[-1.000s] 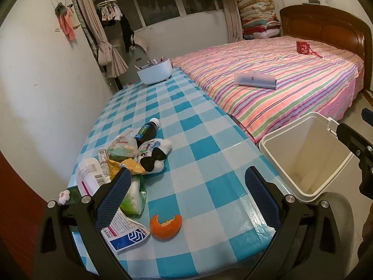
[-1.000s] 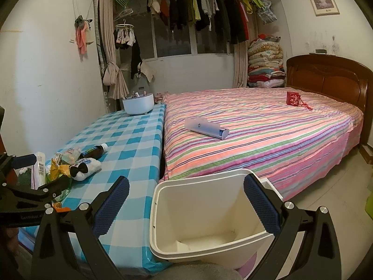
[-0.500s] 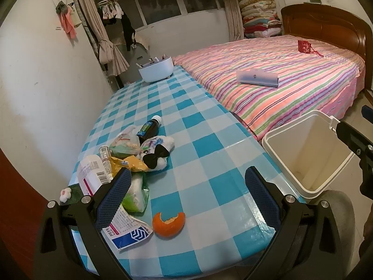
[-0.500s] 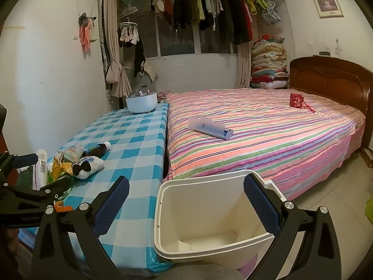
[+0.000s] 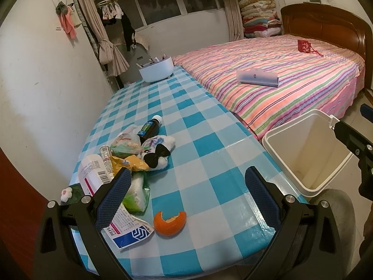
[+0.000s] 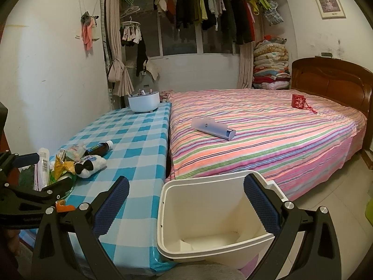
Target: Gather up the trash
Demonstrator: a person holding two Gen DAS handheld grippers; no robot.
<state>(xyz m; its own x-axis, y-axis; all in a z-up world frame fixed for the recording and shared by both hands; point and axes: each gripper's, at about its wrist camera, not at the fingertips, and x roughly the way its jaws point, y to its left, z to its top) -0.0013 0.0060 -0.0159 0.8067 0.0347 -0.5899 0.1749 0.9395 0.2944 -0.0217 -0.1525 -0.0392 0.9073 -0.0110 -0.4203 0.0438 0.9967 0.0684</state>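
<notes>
**Trash heaped by the left tongs, bin under the right**

Litter lies in a loose heap on the blue-checked table (image 5: 209,126), ahead of the left gripper (image 5: 188,198) and mostly beyond its left finger. The left tongs stand wide apart with nothing between the pads. Just ahead of the gap, nearer the left finger, sits a curled orange peel (image 5: 169,222). Partly under the left fingertip lies a torn blue-and-white paper packet (image 5: 130,229), with a green plastic bag (image 5: 137,193) just beyond it. Farther out in the heap are a white tube with a barcode (image 5: 93,175), a yellow wrapper (image 5: 129,163), a crumpled clear bag (image 5: 126,141), a plush toy with a black bow (image 5: 157,150) and a dark bottle with a white cap (image 5: 149,127) lying on its side.

The right gripper (image 6: 186,206) also stands wide apart and empty, hovering over the open white bin (image 6: 209,212), which stands on the floor just beside the table's near right corner, between table and striped bed (image 6: 268,135). From the right tongs the heap lies far to the left, beside the left gripper's black frame.
</notes>
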